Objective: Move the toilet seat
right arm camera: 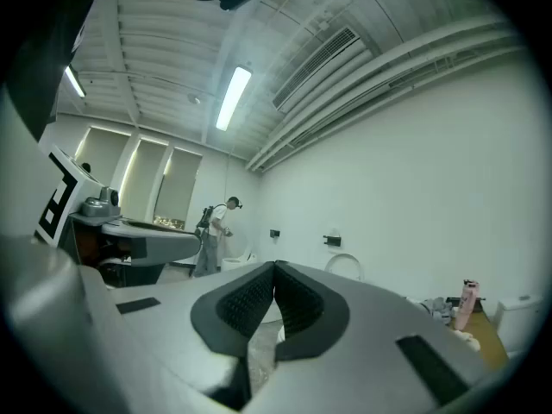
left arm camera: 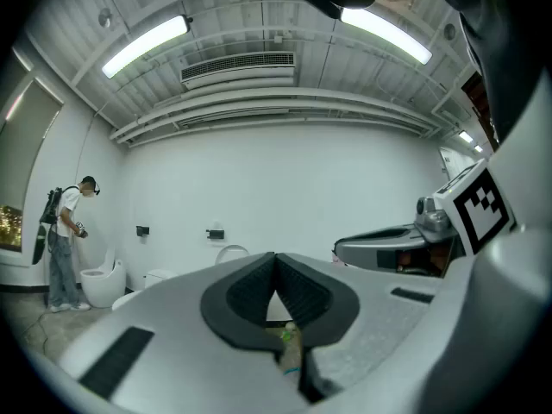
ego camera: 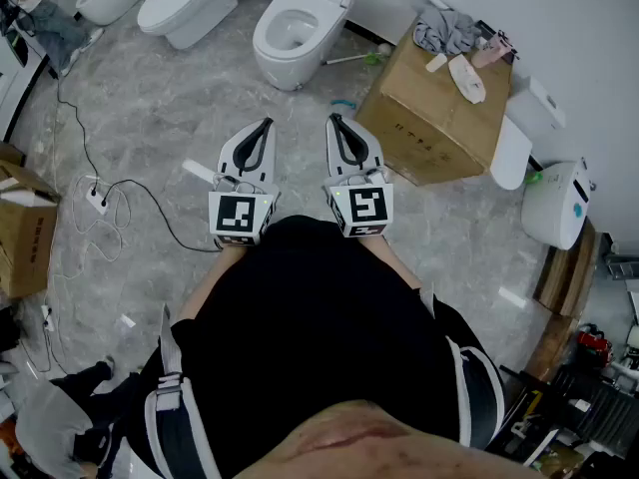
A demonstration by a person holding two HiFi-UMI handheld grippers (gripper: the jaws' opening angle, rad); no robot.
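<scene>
A white toilet (ego camera: 295, 26) stands against the far wall, its bowl uncovered and its lid or seat raised against the wall. That raised ring shows as a pale arc (left arm camera: 231, 252) in the left gripper view and as an arc (right arm camera: 345, 264) in the right gripper view. My left gripper (ego camera: 266, 124) and right gripper (ego camera: 332, 120) are held side by side in front of my body, pointing at the toilet and well short of it. Both have their jaws pressed together with nothing between them, as the left gripper (left arm camera: 275, 259) and right gripper (right arm camera: 275, 267) show in their own views.
A big cardboard box (ego camera: 439, 118) topped with rags and bottles sits right of the toilet. Two more toilets (ego camera: 188, 8) stand at the left. Cables and a power strip (ego camera: 97, 200) lie on the floor at left. A person (left arm camera: 65, 244) stands by a far toilet.
</scene>
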